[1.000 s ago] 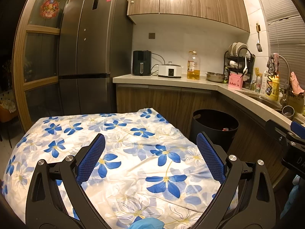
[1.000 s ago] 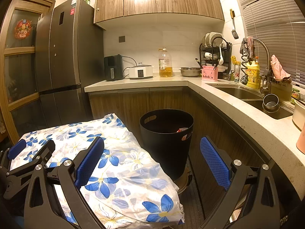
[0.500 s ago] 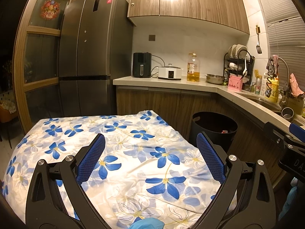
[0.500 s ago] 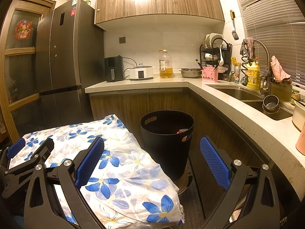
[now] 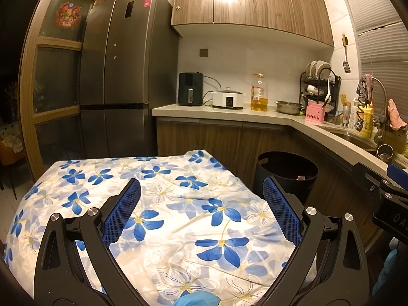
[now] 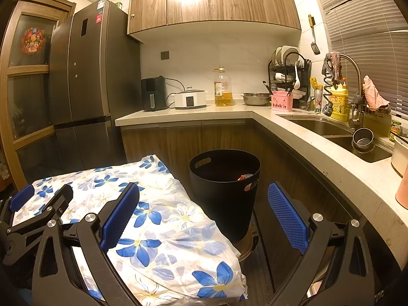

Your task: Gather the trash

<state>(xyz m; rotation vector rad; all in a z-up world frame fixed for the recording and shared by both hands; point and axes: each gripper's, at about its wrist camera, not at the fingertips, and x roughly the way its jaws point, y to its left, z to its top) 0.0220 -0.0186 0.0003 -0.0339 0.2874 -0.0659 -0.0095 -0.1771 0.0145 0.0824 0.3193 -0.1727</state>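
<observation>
Left claw (image 5: pixel 201 199) gapes over tablecloth (image 5: pixel 178 204); bin (image 5: pixel 287 170) beside.

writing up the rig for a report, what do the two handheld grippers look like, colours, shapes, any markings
Both match: the left gripper and right gripper have black plastic frames with triangular cut-outs and silver bolt heads. Each finger carries a long blue pad with a fine mesh texture. In the left wrist view the right gripper's body shows partial white lettering, "DA". A bit of blue glove shows at the bottom edge. No cables are visible.
</observation>
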